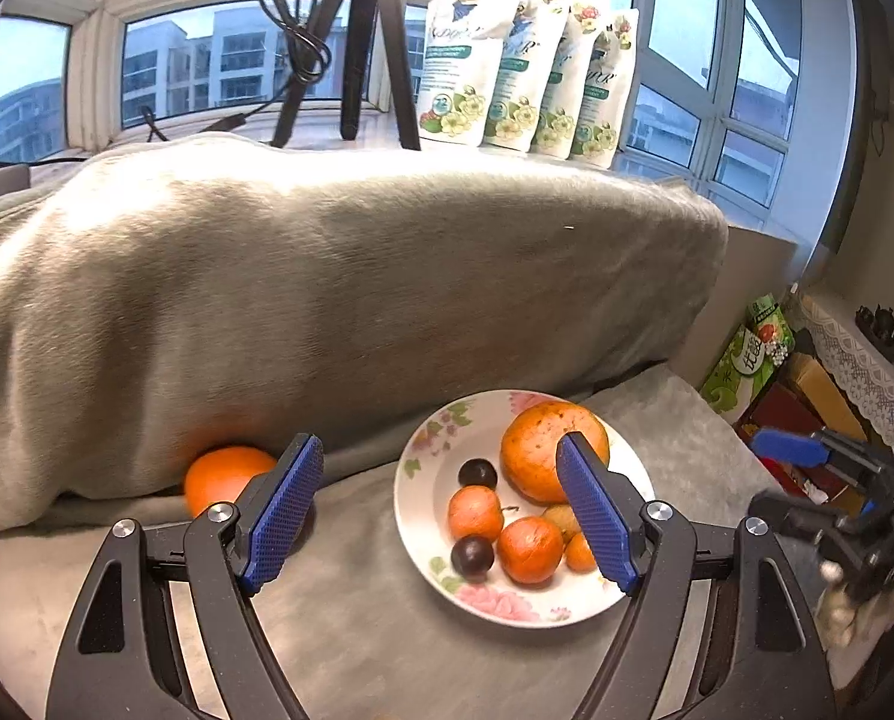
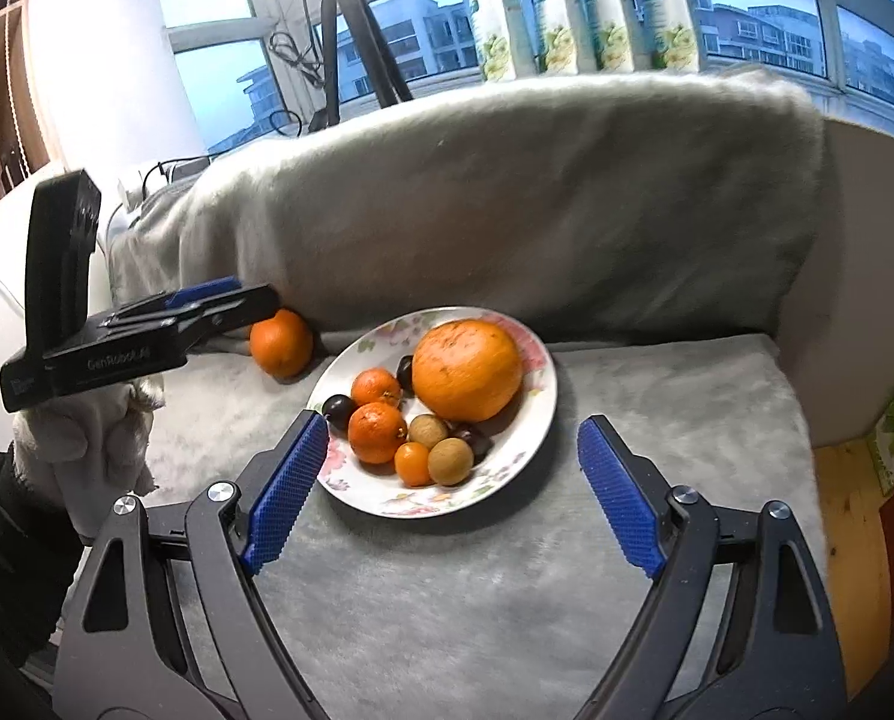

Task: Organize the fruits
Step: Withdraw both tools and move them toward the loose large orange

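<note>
A flowered white plate (image 1: 426, 501) (image 2: 540, 420) sits on the grey plush seat. It holds a big orange (image 1: 537, 450) (image 2: 468, 369), two tangerines (image 2: 376, 432), dark plums (image 1: 477, 473), brown round fruits (image 2: 450, 461) and a tiny orange fruit. A loose orange (image 1: 222, 474) (image 2: 282, 342) lies left of the plate against the backrest. My left gripper (image 1: 440, 450) hangs open above the seat, between the loose orange and the plate, with nothing in its jaws. Nearer than the plate, my right gripper (image 2: 454, 427) is open and holds nothing.
A grey blanket-covered backrest (image 1: 339, 276) rises right behind the plate. On the windowsill stand a tripod (image 1: 357, 30) and several flowered pouches (image 1: 525, 66). Boxes and packets (image 1: 747, 354) fill the gap at the seat's right end. A white-gloved hand (image 2: 81, 444) holds the left gripper.
</note>
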`<action>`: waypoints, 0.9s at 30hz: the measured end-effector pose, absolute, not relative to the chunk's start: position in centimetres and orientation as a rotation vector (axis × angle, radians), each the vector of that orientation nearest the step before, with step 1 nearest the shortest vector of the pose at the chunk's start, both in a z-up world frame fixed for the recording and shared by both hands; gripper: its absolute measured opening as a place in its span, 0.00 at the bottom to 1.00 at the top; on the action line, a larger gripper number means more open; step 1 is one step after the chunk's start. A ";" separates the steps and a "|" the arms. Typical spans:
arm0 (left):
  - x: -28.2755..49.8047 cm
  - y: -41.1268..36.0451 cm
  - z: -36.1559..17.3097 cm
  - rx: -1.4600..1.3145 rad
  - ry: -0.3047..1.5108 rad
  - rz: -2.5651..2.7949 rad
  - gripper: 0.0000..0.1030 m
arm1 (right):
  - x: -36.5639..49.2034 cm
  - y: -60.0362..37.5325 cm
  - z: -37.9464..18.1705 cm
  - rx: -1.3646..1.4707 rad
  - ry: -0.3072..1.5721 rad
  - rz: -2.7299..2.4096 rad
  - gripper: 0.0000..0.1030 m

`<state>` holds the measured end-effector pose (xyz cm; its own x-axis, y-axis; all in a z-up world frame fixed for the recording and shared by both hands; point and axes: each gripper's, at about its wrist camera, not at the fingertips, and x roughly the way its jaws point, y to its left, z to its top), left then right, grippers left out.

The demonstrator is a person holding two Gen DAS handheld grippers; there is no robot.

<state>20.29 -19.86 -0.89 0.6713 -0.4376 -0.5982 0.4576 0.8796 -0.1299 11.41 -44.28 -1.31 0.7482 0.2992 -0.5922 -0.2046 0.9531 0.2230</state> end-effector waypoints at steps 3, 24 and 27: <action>19.8 -19.0 -0.7 0.027 0.661 -0.497 0.78 | 11.0 -44.5 -0.7 0.147 0.659 0.268 0.85; 13.8 -11.8 0.2 0.052 0.575 -0.374 0.78 | 11.7 -40.1 0.6 0.108 0.654 0.348 0.86; 13.6 -11.1 0.2 0.049 0.570 -0.370 0.78 | 12.0 -38.9 0.8 0.095 0.659 0.367 0.86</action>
